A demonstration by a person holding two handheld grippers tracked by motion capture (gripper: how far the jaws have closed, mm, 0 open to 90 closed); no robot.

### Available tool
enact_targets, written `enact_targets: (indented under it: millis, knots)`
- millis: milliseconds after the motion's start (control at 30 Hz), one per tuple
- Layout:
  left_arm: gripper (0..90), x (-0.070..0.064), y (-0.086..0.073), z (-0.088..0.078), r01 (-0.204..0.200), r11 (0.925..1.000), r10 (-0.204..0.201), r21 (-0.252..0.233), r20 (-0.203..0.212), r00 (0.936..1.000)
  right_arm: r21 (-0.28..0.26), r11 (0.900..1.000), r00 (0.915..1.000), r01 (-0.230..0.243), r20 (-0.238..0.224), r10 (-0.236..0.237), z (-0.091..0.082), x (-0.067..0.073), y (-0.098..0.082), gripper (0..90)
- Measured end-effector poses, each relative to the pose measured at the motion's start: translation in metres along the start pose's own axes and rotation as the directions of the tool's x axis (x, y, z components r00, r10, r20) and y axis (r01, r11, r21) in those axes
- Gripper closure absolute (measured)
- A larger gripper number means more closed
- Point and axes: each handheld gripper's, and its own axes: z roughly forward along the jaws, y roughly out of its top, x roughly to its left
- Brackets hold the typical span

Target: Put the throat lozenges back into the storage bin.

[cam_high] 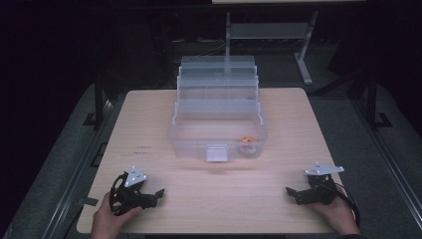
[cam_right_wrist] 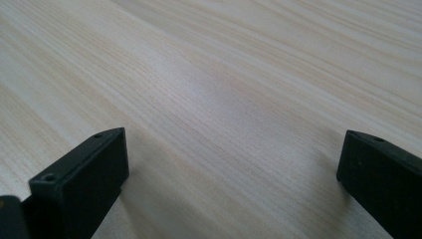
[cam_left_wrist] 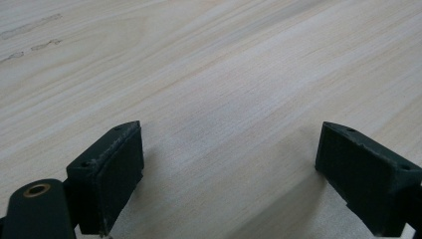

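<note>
One table (cam_high: 149, 124) across the frame; clear box (cam_high: 218, 119) at center, lid open, small orange thing (cam_high: 246, 140) inside at lower right. Left gripper (cam_high: 158, 194) lower left, right gripper (cam_high: 291, 191) lower right, jaws spread, holding nothing.

1. The right gripper (cam_right_wrist: 234, 184) is seen along its own two black jaws, which rise from the bottom corners of the frame.
2. The jaws stand wide apart, with nothing between them.
3. The table (cam_right_wrist: 219, 89) of pale, light-grained wood lies close beneath and ahead of the jaws.
4. Each jaw casts a soft shadow on the wood beside it.
</note>
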Motion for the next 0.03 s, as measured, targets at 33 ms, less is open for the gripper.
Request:
enact_targets:
  millis: [33]
  knots:
    - [10.8,0.0000,0.0000,0.0000,0.000,1.0000,0.000,0.000,0.000,1.0000,0.000,1.000,1.0000,0.000,0.000,0.000,0.0000,0.0000,0.0000,0.0]
